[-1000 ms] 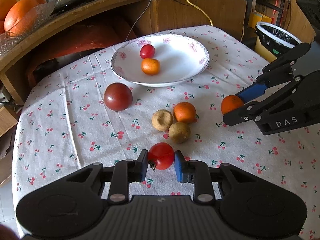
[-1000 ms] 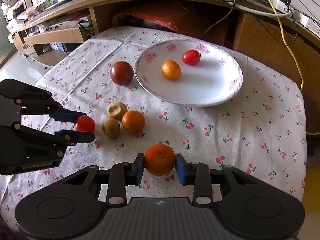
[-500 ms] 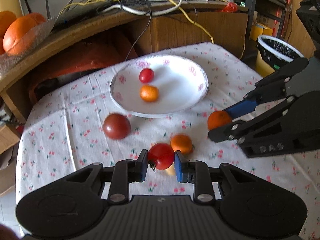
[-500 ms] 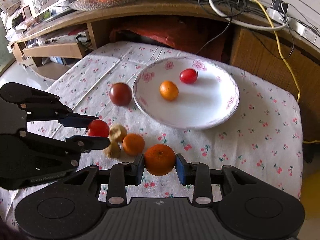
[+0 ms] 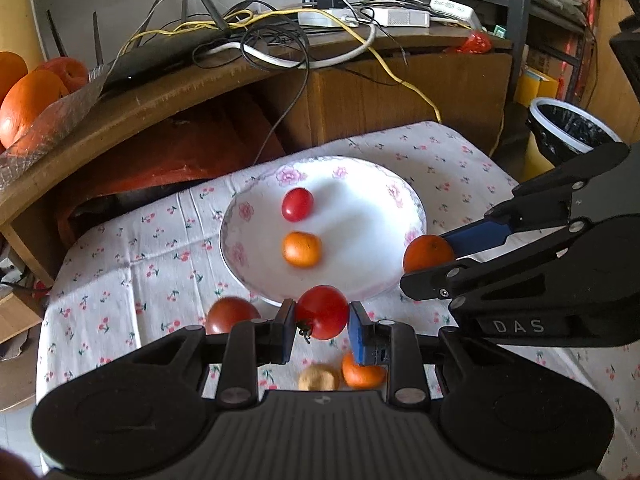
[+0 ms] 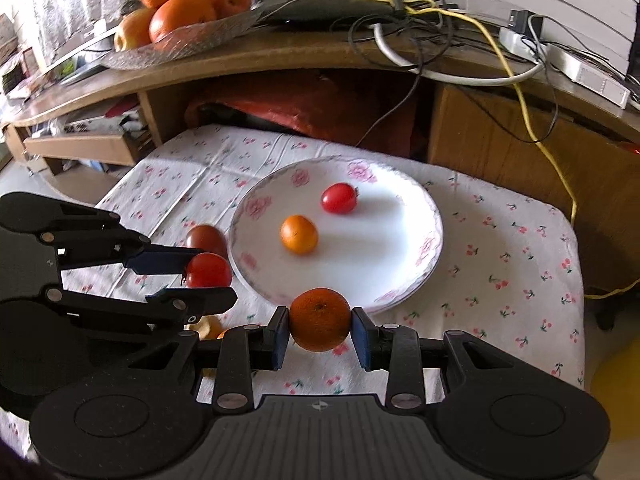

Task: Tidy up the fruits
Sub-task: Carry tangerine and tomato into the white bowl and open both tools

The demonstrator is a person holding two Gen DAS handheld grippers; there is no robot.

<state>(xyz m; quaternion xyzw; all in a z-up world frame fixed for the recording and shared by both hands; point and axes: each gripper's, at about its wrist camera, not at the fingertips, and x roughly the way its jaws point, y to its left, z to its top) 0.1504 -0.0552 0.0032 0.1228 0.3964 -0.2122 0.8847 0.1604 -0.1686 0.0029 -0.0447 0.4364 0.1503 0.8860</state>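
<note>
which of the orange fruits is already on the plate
The small orange lying beside the little red tomato on the plate. Another is clamped in the right gripper; a third sits on the cloth.

2 hand-held grippers are showing: the left hand-held gripper (image 5: 322,320) and the right hand-held gripper (image 6: 320,330). 3 red tomatoes are showing: 1 gripped tomato (image 5: 322,312), 1 plate tomato (image 5: 297,204) and 1 dark tomato (image 5: 230,314). 3 tangerines are appearing: 1 gripped tangerine (image 6: 320,319), 1 plate tangerine (image 5: 302,249), 1 cloth tangerine (image 5: 360,374). 1 brown fruit (image 5: 318,378) is showing, and 1 plate (image 5: 240,236).
</note>
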